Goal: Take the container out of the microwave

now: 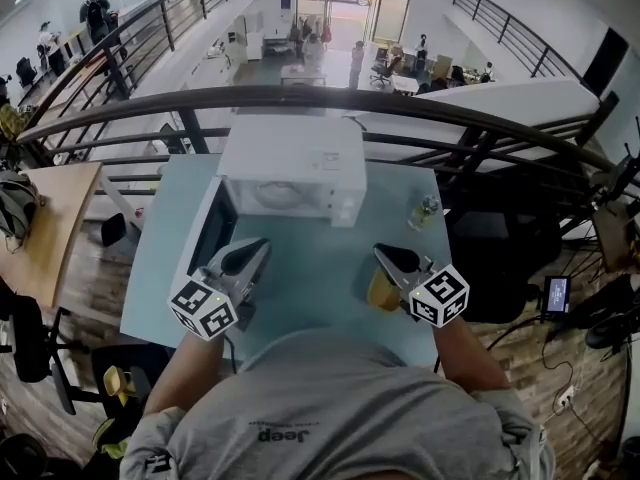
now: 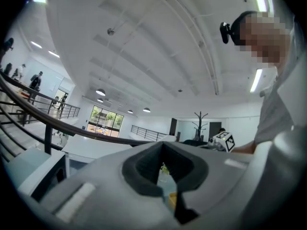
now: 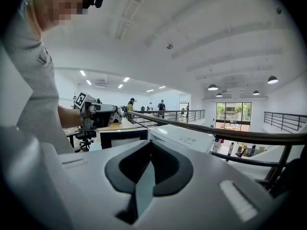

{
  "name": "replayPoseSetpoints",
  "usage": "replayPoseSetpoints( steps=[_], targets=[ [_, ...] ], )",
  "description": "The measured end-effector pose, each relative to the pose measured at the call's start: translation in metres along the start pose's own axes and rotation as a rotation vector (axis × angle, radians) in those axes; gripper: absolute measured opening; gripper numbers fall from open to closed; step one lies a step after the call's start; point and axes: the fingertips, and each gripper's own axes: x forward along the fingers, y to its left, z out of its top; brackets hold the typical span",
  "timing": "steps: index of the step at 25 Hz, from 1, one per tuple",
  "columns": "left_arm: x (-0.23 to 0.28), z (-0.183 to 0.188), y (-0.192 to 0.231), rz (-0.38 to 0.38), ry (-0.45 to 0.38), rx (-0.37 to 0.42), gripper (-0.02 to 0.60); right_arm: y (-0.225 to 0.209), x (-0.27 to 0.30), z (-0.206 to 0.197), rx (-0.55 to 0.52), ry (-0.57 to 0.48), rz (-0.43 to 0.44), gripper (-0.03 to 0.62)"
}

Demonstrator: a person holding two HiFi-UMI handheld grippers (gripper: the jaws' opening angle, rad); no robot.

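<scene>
Nearest the person, both hand-held grippers are hovering over the pale blue table (image 1: 300,283). The left gripper (image 1: 262,246) is carrying nothing, its jaws drawn together to a thin slit. The right gripper (image 1: 384,255) is likewise pinched together and empty.

Just beneath the right gripper an orange-yellow container (image 1: 381,291) is sitting on the table, outside the microwave. I am taking it for the task's thing, already out. The gripper is hiding part of it, so I cannot make out its mouth or any lid.

It is looking like a small plastic tub: light, fairly stiff, smooth-walled and so a bit slippery. It seems hardly fragile, though anything inside could spill if it tips. I would be taking it across the side walls, up near the rim, and keeping it level. It appears to be standing upright, long axis vertical, opening facing up.

Farther out to the right a small bottle (image 1: 426,211) is standing, well apart from the container. Beyond, the white microwave (image 1: 295,153) is sitting toward the table's far edge, its door (image 1: 212,230) swung open to the left. A pale round shape (image 1: 275,196) is showing inside it, and I cannot tell whether it is a turntable or a dish.
</scene>
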Motion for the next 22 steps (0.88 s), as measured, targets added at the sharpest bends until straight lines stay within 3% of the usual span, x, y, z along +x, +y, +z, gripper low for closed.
replayPoseSetpoints(
  steps=[22],
  targets=[
    [-0.006,-0.006,-0.015,-0.01,0.0,-0.013,0.029,0.011,-0.007,-0.001,0.038,-0.027,0.023,0.003]
  ],
)
